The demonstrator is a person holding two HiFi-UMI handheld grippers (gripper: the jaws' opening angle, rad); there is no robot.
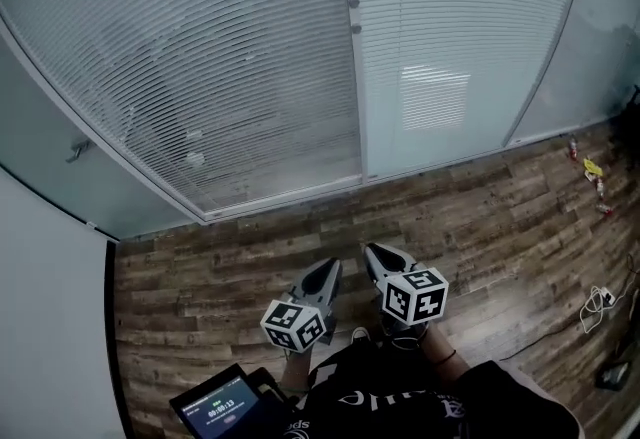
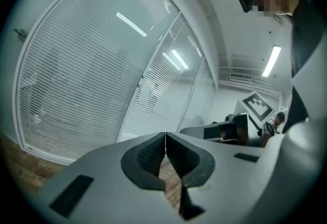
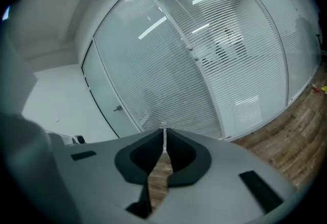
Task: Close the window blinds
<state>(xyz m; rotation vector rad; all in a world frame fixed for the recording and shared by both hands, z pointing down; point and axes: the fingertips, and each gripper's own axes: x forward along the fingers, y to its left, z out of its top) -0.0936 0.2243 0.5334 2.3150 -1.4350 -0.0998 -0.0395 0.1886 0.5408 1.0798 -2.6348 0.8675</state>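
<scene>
Ahead of both grippers, well apart across wooden floor [image 1: 250, 267]: window blinds [image 1: 200, 67], slats running level.
- Left panel: partly see-through, before the left gripper [image 1: 328, 270], whose jaws are pressed together on nothing.
- Upright post [image 1: 350, 97] with two small knobs [image 1: 353, 3]: high ahead, likely nearer the right gripper [image 1: 376, 255], jaws together, empty.
- Right panel [image 1: 450, 37]: beyond it, rightward.

White horizontal blinds [image 1: 200, 57] — lowered across both glass panels [image 1: 440, 37].
</scene>
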